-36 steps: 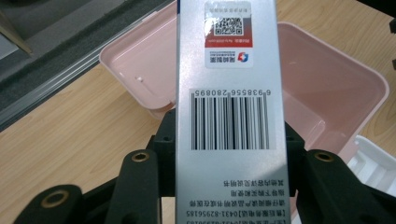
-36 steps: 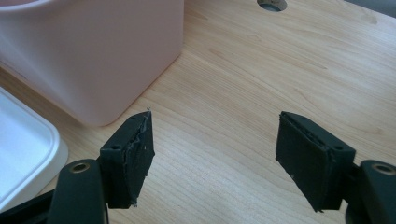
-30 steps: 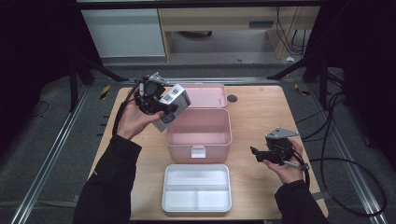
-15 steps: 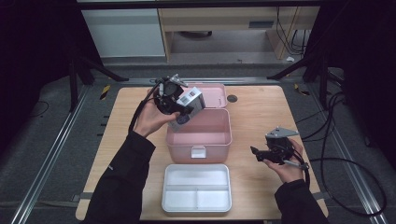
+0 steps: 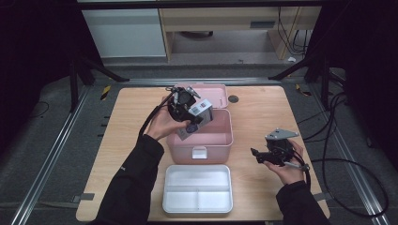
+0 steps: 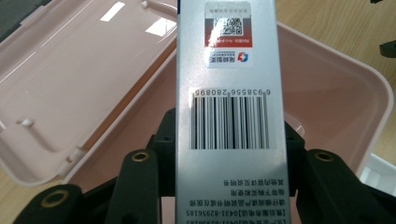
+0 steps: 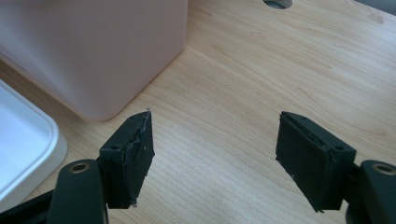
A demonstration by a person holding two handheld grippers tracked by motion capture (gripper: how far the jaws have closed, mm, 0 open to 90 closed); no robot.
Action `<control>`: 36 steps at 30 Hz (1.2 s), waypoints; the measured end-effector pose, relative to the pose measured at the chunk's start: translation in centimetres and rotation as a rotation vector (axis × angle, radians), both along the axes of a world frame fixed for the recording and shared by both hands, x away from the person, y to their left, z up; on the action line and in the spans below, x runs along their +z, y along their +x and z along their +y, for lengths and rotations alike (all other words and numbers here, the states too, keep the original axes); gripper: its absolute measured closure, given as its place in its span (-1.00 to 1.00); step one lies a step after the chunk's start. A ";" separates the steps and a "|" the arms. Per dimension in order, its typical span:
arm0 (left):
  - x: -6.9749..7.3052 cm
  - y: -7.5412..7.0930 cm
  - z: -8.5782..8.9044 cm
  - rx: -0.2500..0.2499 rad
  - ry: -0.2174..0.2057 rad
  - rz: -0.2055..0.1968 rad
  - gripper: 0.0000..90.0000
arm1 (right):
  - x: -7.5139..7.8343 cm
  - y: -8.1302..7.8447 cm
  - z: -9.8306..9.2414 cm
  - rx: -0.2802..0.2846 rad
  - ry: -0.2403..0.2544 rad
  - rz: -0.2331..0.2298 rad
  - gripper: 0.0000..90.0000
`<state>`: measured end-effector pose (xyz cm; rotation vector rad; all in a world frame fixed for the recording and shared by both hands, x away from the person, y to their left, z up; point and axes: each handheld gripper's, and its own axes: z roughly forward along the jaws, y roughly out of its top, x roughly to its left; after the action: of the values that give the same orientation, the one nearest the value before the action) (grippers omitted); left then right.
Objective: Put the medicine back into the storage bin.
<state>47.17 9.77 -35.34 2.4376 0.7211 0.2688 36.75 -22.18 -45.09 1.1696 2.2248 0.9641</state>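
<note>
A: Pink plastic is right under your left gripper (image 5: 180,104): the open box (image 5: 224,139) sits mid-bench with its lid (image 5: 218,93) laid back on the far side. Your jaws are clamped on a silver carton (image 5: 197,116), about half closed, gripping its two narrow sides.

B: Which way does the carton run from the jaws?

A: Its long axis runs straight out ahead of them. In the left gripper view the carton (image 6: 229,107) stands up between the jaws, barcode face toward the camera, its far end pointing over the box's hollow (image 6: 327,93). In the high view it hangs tilted above the box's near-left corner, free end aimed down and right into the cavity. It looks clear of the rim, not touching yet.

B: So the drop is straight ahead?

A: I'd judge so. You need to carry it along its own length, down into the box, and level it so it lies flat on the floor.

B: And your other hand?

A: Your right gripper (image 5: 266,154) rests well apart, at the right of the bench (image 5: 131,108), jaws wide and empty. In its own view one pad (image 7: 130,156) faces bare wood, the box wall (image 7: 93,51) just beyond, with the white tray (image 7: 21,149) at the left. The left hand is much the nearer; this move is yours to do with it alone.
</note>
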 end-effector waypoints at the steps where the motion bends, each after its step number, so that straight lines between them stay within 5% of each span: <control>1: -0.3 0.1 -0.2 -0.007 0.007 0.008 0.24 | 0.0 0.0 0.0 0.000 0.000 0.000 -0.38; 24: -4.8 2.0 -2.5 -0.029 0.135 0.077 0.23 | -0.2 0.1 0.1 0.008 -0.005 0.006 -0.40; 32: -5.9 2.3 -3.0 -0.032 0.162 0.075 0.19 | -0.2 0.1 0.0 0.009 -0.005 0.002 -0.42; 36: -5.4 2.1 -2.9 -0.034 0.142 0.074 0.08 | -0.2 0.1 0.0 0.009 -0.005 0.004 -0.42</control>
<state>49.28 6.91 -40.70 2.6043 0.7131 0.2238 36.84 -22.15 -45.24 1.1614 2.2356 0.9603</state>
